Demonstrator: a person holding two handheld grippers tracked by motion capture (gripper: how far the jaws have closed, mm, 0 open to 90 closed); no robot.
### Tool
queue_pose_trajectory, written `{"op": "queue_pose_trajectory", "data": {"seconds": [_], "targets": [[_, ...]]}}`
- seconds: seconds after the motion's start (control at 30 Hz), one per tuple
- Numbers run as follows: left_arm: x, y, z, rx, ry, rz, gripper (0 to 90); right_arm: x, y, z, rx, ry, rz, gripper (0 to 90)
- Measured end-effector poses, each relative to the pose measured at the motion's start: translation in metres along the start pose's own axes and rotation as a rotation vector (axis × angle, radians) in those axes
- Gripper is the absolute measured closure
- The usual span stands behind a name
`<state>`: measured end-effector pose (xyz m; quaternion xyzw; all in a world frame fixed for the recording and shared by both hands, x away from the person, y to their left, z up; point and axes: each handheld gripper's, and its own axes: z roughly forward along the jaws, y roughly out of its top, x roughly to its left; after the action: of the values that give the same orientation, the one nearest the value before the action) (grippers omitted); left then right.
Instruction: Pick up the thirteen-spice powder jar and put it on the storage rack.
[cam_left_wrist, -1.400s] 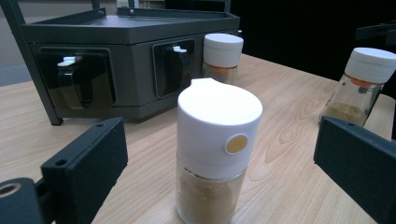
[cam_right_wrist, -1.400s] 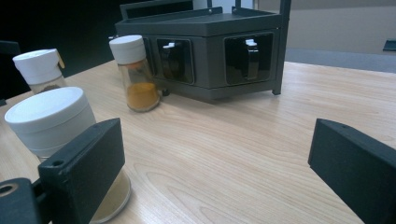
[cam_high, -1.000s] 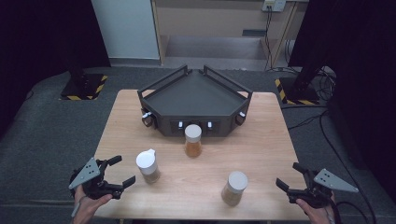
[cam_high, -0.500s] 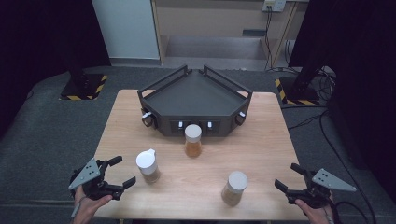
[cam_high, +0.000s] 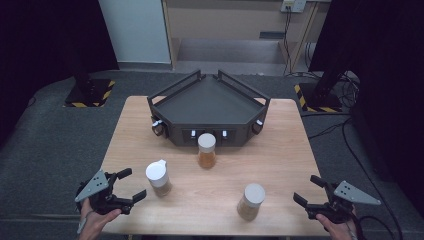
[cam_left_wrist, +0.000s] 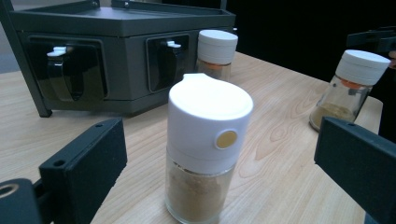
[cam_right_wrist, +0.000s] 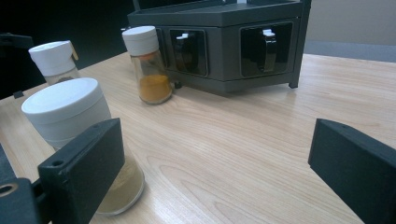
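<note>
Lower left of high view: left gripper (cam_high: 123, 187) gapes wide, flip-cap jar (cam_high: 158, 178) just beyond its jaws (untouched); right gripper (cam_high: 309, 191) likewise agape.

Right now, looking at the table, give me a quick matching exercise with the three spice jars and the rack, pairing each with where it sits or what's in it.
Things:
1. flip-cap jar
2. orange-spice jar
3. flat-lid jar
4. black rack

Descriptions:
A. at the table's far side
B. nearest the right gripper
C. right in front of the rack
D. nearest the left gripper

Pairs: 1-D, 2-C, 3-B, 4-A
</note>
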<state>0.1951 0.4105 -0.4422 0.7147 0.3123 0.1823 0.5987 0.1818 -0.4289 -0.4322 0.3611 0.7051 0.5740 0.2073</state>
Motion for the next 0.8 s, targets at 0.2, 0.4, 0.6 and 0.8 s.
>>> {"op": "queue_pose_trajectory", "data": {"seconds": [0.2,0.4,0.6,0.8], "targets": [[-0.009,0.002,-0.013,0.019,0.016,-0.005,1.5,0.000,0.000,0.001,0.004,0.002,-0.003,4.0],[-0.011,0.004,-0.016,0.052,0.012,-0.014,1.5,0.000,0.000,0.000,0.003,-0.001,0.001,4.0],[-0.013,0.009,-0.021,0.054,0.017,-0.012,1.2,0.000,0.000,0.000,0.005,-0.001,0.001,4.1],[-0.016,0.027,-0.027,0.069,0.017,0.017,1.1,0.000,0.001,0.000,0.007,-0.001,0.000,4.2]]}}
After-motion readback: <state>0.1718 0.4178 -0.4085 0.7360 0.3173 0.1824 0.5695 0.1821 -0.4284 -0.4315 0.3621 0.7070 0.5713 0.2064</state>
